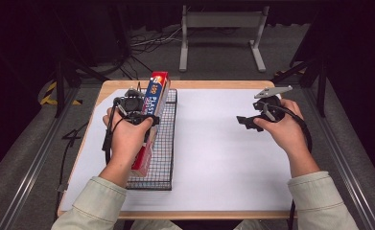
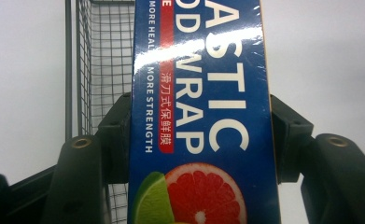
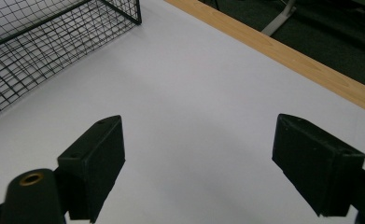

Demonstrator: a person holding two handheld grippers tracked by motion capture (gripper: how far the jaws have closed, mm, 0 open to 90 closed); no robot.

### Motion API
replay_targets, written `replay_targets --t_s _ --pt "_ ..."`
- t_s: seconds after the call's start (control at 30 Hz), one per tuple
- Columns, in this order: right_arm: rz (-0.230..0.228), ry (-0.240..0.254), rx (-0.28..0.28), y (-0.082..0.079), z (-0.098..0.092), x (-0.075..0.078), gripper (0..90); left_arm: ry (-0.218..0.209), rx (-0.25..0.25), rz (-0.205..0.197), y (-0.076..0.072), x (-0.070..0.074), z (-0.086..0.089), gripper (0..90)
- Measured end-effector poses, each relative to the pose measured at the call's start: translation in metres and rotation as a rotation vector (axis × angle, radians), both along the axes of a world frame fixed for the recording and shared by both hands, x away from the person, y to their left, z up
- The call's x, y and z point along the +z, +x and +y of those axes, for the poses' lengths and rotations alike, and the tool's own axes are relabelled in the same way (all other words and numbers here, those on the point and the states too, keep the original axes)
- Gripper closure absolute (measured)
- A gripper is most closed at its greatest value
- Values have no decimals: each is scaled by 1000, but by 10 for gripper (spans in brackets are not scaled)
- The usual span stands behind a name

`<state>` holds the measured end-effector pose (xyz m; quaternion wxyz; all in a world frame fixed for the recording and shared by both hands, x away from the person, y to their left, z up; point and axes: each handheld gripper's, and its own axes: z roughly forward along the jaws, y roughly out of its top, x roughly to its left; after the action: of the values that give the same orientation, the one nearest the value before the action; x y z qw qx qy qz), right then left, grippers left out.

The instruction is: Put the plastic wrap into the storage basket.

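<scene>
**Plastic wrap box clamped over the wire basket**

Left claw point(image 2: 199, 140) clamped across the narrow width of the plastic wrap box point(image 1: 152, 103), one jaw on each long side, as seen in the left gripper view. Box long and slim, lying along the wire basket point(image 1: 168, 143) at the left of the white surface point(image 1: 223, 153), far end toward the back edge; whether resting on the mesh or held just above it, cannot tell. Right claw point(image 3: 199, 158) empty, jaws well apart, held above bare surface well away from the basket.

Likely handling: light for its length, a stiff cardboard shell around a roll, yet crushable if squeezed hard across the thin walls. Glossy film over the print, visible as glare, so probably slippery under the pads. Long shape prone to tipping or swinging when gripped off-centre. Best hold probably near the middle of the length, across the narrow sides, with moderate pressure. Right claw free for steadying one end if needed.
</scene>
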<state>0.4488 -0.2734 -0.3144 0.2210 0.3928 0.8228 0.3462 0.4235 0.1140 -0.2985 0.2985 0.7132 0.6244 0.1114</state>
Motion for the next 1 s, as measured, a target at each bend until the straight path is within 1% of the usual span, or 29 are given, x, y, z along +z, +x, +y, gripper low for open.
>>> replay_targets --t_s 0.07,0.13,0.17,0.23,0.37,0.5,0.6,0.63,0.7,0.83,0.97,1.0 --pt "-1 -2 -2 0 0 -1 168 10 8 5 1 -3 -2 393" --pt "6 -3 -9 0 1 -3 169 7 19 0 1 -7 -4 393" --pt "5 -10 -4 0 1 -4 169 18 21 -6 1 -8 -6 393" --pt "10 -20 -5 0 2 -6 170 28 28 -9 1 -13 -9 393" --pt "1 -11 -7 -4 2 -7 171 24 47 6 4 -22 -12 393" --pt "4 -11 -6 -4 1 -8 171 35 47 17 6 -29 -14 392" --pt "12 -11 -14 -4 0 -11 171 33 63 10 8 -35 -17 393" --pt "12 -11 -14 -4 0 -11 171 33 63 10 8 -35 -17 393" --pt "14 -14 -14 -3 -1 -13 171 34 66 25 10 -40 -18 392" --pt "19 -16 -17 -2 -1 -17 171 33 72 36 12 -45 -19 392" --pt "19 -17 -22 -1 0 -19 171 34 81 55 15 -53 -17 392" --pt "22 -15 -22 -1 0 -20 171 34 86 60 15 -57 -17 392"
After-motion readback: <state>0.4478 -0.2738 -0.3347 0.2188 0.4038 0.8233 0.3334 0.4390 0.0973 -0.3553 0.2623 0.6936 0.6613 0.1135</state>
